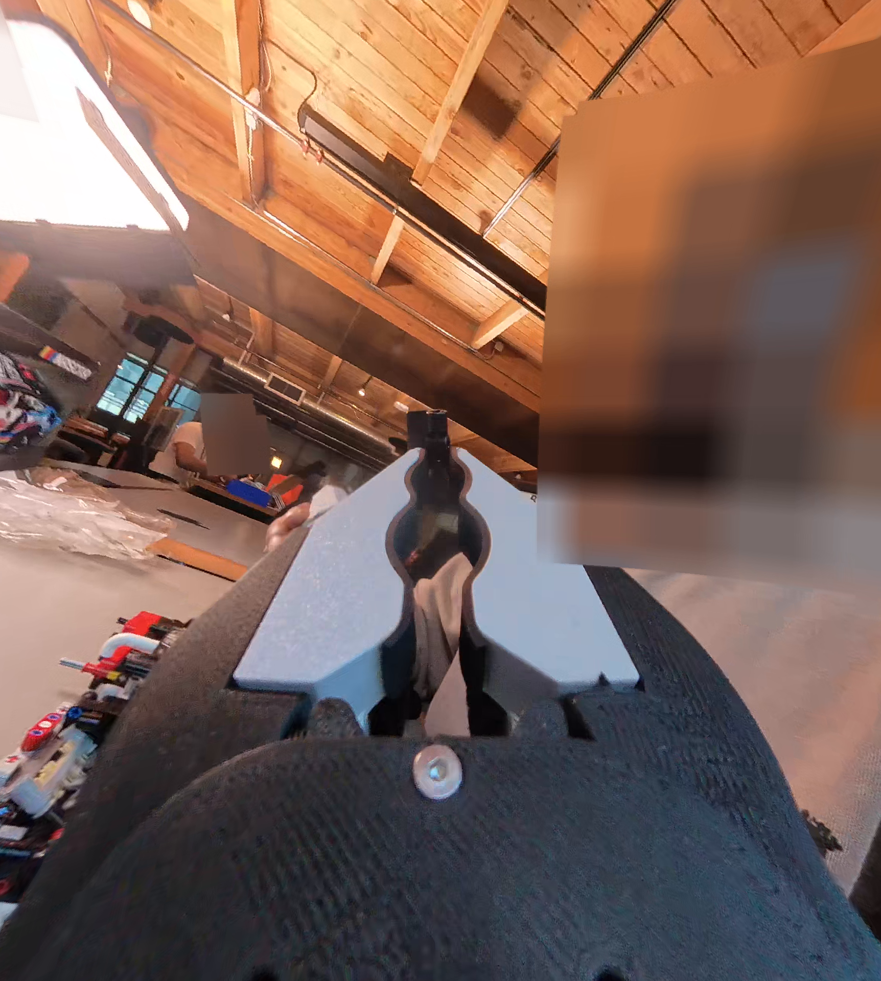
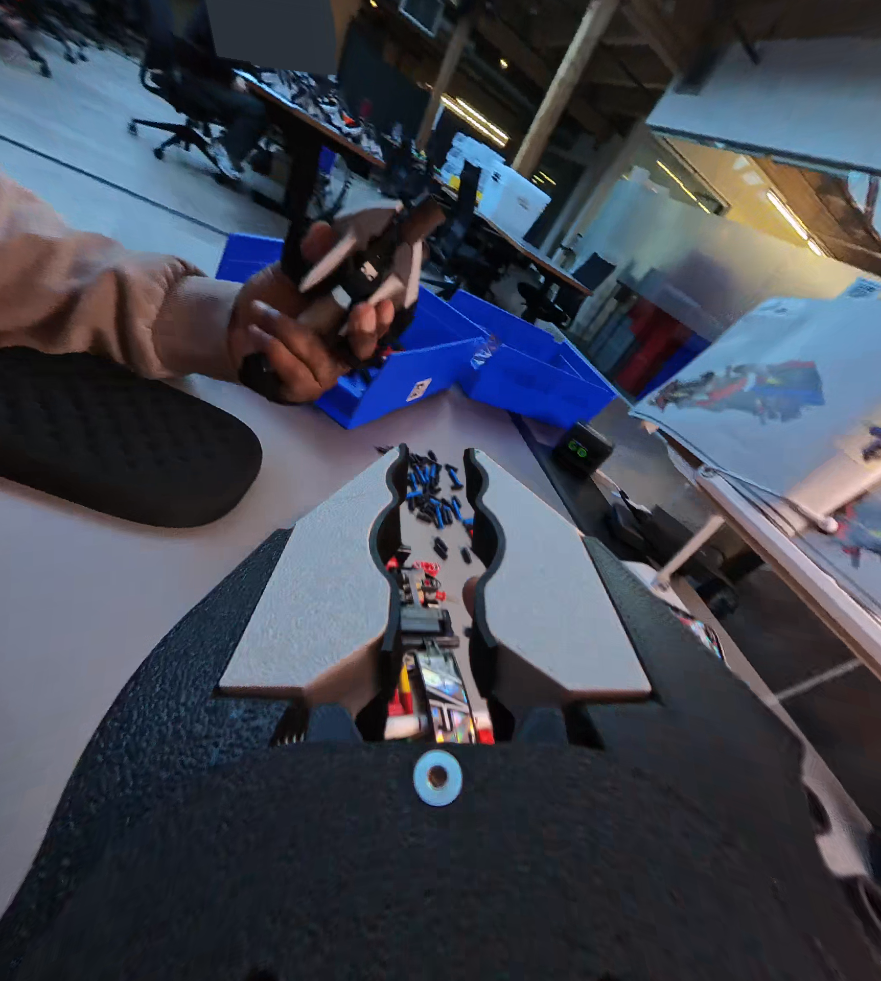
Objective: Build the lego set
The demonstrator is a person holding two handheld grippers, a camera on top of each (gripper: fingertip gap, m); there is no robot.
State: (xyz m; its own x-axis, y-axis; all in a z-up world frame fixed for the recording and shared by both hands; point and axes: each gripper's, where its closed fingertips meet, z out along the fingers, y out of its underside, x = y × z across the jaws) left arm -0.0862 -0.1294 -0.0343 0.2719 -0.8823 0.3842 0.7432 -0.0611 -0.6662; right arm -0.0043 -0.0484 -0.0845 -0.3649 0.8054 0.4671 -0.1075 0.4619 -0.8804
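My left gripper (image 1: 435,457) points up toward the ceiling and is shut on a small black lego piece (image 1: 434,431) that sticks out past its tips. The same gripper shows in the right wrist view (image 2: 369,255), held in a person's hand over the table. My right gripper (image 2: 435,459) is open and angled down at the table. Through the gap between its jaws I see a red and black lego assembly (image 2: 425,631) with a shiny sticker. I cannot tell whether it touches the jaws. A pile of small blue and black pins (image 2: 435,499) lies beyond the tips.
Blue bins (image 2: 481,366) stand behind the pins. A black pad (image 2: 98,440) lies at the left. An instruction booklet (image 2: 778,393) is propped at the right. Loose red, blue and grey lego parts (image 1: 40,754) and clear plastic bags (image 1: 56,515) lie on the table. One gripper's finger ends stand about 12 cm off the other's.
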